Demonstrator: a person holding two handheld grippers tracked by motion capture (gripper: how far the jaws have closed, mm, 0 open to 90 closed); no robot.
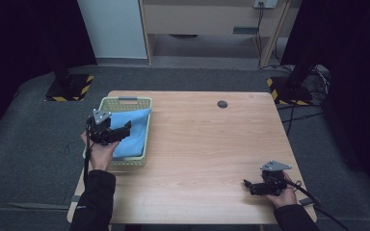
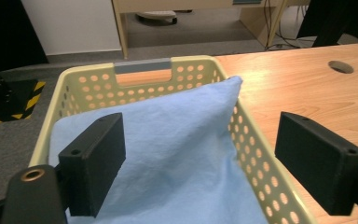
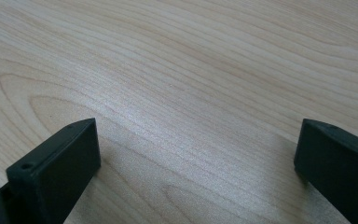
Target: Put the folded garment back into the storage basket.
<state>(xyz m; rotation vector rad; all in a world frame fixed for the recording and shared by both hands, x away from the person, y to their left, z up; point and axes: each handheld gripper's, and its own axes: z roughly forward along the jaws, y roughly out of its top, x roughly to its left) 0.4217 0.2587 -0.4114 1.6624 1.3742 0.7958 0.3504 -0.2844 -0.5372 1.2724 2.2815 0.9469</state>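
A pale yellow perforated basket [image 1: 147, 126] stands at the table's left edge with a light blue cloth [image 1: 136, 127] lying in it, one corner draped over the right rim. In the left gripper view the blue cloth [image 2: 177, 154] spreads across the basket [image 2: 140, 74] below the jaws. My left gripper [image 1: 125, 127] hovers over the basket, open, its jaws wide apart and nothing between them. My right gripper [image 1: 248, 184] rests low at the table's front right, open, over bare wood [image 3: 191, 93].
The wooden table [image 1: 207, 144] has a round grey cable hole [image 1: 222, 104] near its far edge. Dark stands with yellow-black striped bases [image 1: 70, 89] flank the table on grey carpet. A white panel and wooden furniture stand behind.
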